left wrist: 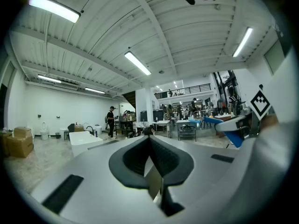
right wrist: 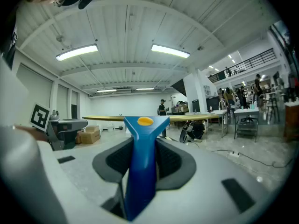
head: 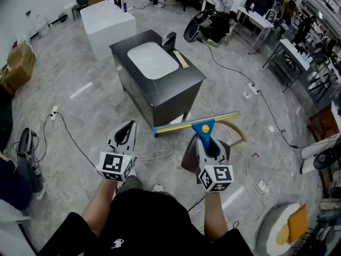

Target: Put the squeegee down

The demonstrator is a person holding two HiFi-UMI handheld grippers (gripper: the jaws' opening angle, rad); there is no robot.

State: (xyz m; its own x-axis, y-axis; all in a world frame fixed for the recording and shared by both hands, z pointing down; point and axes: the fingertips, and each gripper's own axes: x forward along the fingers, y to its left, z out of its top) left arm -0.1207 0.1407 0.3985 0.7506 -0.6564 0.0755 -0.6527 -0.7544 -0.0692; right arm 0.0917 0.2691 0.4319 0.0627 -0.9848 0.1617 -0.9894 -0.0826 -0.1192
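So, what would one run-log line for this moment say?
step: squeegee not yet put down | right gripper: clamped on its blue handle | left gripper: shut, empty

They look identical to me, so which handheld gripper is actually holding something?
The right gripper: its jaws clamp the blue-handled squeegee with the yellow blade. The left gripper is shut on nothing.

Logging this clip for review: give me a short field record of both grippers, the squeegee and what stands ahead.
left gripper: fingers shut, empty
right gripper: fingers shut on the squeegee handle
squeegee: blue handle, yellow blade crosswise, held in the air
ahead: black cabinet with white basin
task: squeegee not yet put down
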